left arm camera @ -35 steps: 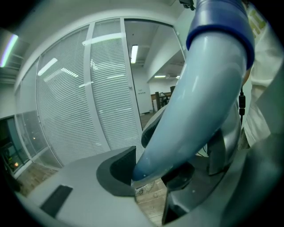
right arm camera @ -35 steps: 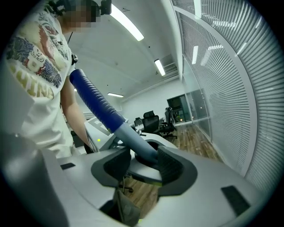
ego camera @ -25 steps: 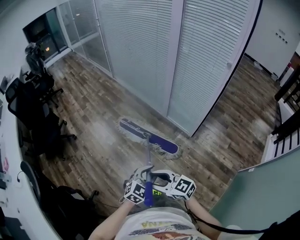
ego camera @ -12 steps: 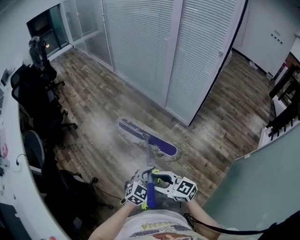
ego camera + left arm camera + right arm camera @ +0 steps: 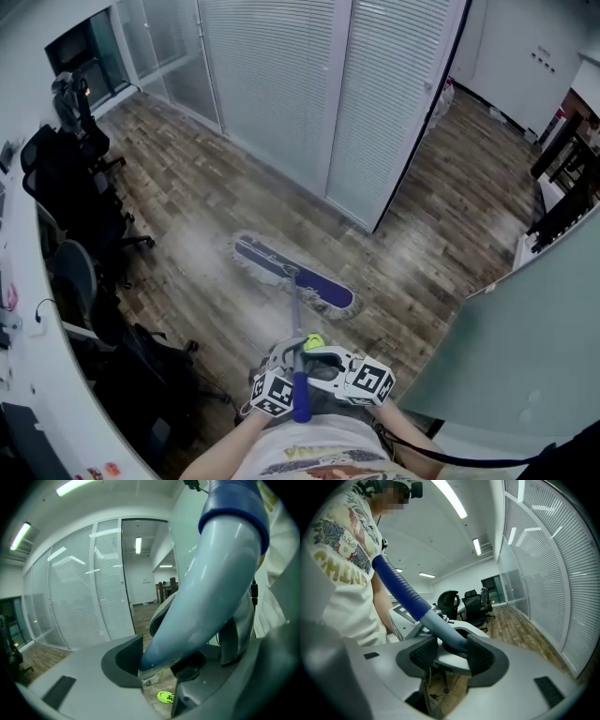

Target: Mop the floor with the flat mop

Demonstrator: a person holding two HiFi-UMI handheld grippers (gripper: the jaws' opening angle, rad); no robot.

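Note:
The flat mop's blue head point(image 5: 293, 275) lies slantwise on the wooden floor point(image 5: 187, 216), with a damp streak to its left. Its grey handle point(image 5: 296, 319) rises toward me and ends in a blue grip point(image 5: 299, 396). My left gripper point(image 5: 287, 354) and right gripper point(image 5: 315, 362) both clamp that handle close in front of my body. In the left gripper view the pale handle point(image 5: 211, 588) fills the space between the jaws of the left gripper point(image 5: 159, 660). In the right gripper view, the right gripper point(image 5: 452, 651) has both ribbed pads pressed on the handle point(image 5: 436, 620).
Black office chairs point(image 5: 70, 187) and a dark bag point(image 5: 141, 375) line a white desk edge point(image 5: 19, 356) on the left. A glass partition with blinds point(image 5: 309, 103) stands ahead, a teal panel point(image 5: 525, 337) at the right, a black rack point(image 5: 562, 197) behind it. A green shoe point(image 5: 314, 343) shows underfoot.
I have backed away from the glass partition and the mop head has been dragged along the floor with me. Both grippers keep the same hold on the handle.

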